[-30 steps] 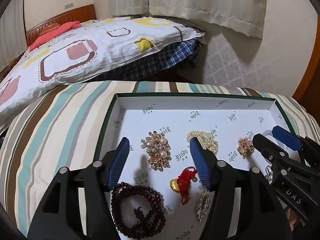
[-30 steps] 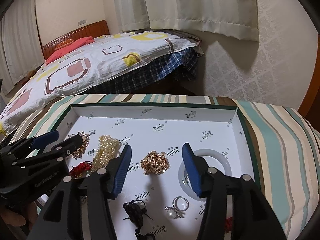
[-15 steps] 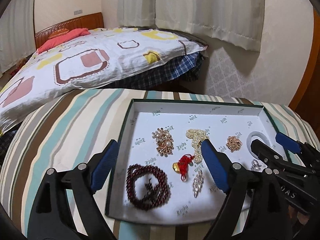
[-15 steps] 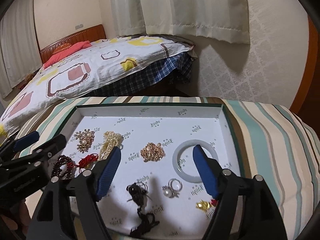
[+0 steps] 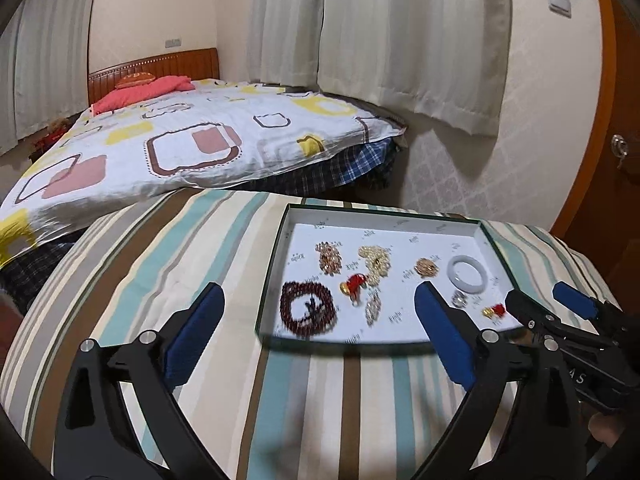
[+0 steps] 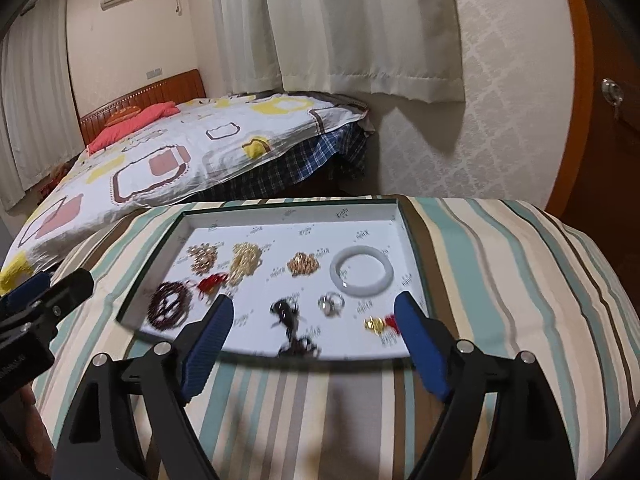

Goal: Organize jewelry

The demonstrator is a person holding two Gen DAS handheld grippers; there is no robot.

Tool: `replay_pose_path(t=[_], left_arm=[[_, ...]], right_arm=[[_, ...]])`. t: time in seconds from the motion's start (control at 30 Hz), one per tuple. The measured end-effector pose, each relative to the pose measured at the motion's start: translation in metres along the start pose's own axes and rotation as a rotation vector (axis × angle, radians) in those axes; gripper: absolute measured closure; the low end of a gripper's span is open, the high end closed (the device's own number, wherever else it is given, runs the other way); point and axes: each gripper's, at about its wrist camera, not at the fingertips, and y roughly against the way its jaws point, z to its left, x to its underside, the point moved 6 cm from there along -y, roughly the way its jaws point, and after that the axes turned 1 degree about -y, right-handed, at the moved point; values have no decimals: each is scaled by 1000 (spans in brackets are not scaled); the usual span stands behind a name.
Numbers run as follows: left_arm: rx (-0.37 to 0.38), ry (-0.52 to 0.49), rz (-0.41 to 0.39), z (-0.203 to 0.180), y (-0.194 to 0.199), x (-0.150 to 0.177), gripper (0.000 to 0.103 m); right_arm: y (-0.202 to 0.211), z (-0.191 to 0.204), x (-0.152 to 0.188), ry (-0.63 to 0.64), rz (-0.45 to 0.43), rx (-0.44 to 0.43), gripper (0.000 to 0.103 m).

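Note:
A shallow white tray with a dark green rim lies on a striped cushion. In it lie a dark red bead bracelet, a pearl-and-gold brooch, a pearl strand, a red-knot gold charm, a gold cluster, a pale jade bangle, a ring and a black piece. My left gripper and my right gripper are open and empty, held back from the tray's near edge.
The striped cushion spreads around the tray. A bed with a patterned quilt stands behind, curtains and a wall beyond. A wooden door is at the right.
Both grippers have pulled back and up from over the tray, and their jaws have spread wider. The whole tray now shows in both views. The jewelry lies as before.

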Motion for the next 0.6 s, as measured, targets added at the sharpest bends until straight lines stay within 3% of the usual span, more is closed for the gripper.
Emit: replay_pose_path(t=[0.6], left_arm=[[-22,-12,-68,-1,110,30,6]], right_arm=[[115,3,14,18,-126,15,19]])
